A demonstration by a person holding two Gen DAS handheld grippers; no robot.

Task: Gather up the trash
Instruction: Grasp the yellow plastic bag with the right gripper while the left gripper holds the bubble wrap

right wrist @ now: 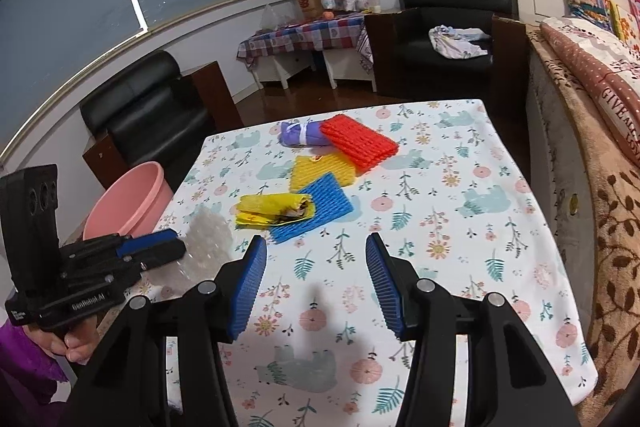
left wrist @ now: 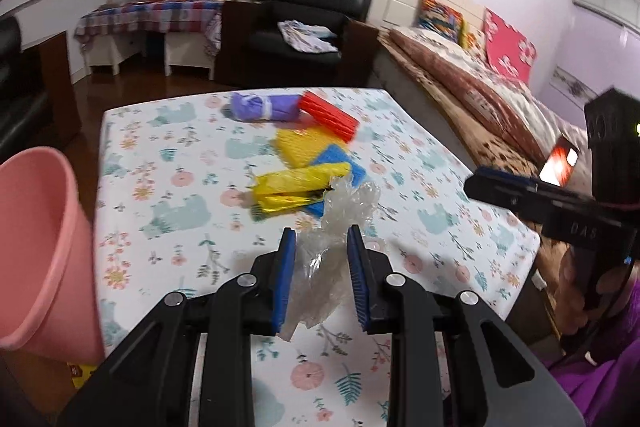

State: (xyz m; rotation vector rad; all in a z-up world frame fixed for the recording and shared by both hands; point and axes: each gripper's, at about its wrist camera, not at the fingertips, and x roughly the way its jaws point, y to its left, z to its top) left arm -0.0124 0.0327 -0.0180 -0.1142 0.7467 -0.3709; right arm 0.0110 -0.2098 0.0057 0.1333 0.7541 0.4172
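The left gripper [left wrist: 321, 233] pinches a crumpled clear plastic wrap [left wrist: 332, 227] between its blue pads, lifted clear of the desk [left wrist: 168, 187] near its near-left edge. Just left of it, beside the desk, stands a pink bin [left wrist: 40, 247]. The right gripper [right wrist: 316, 247] hovers with its jaws spread and nothing between them. Farther out on the flowered cloth lie a yellow plastic bag [right wrist: 272, 209] resting on a blue foam net [right wrist: 316, 205], then a yellow foam net [right wrist: 320, 167], a red foam net [right wrist: 360, 141] and, touching it at the far left, a purple bundle [right wrist: 300, 135].
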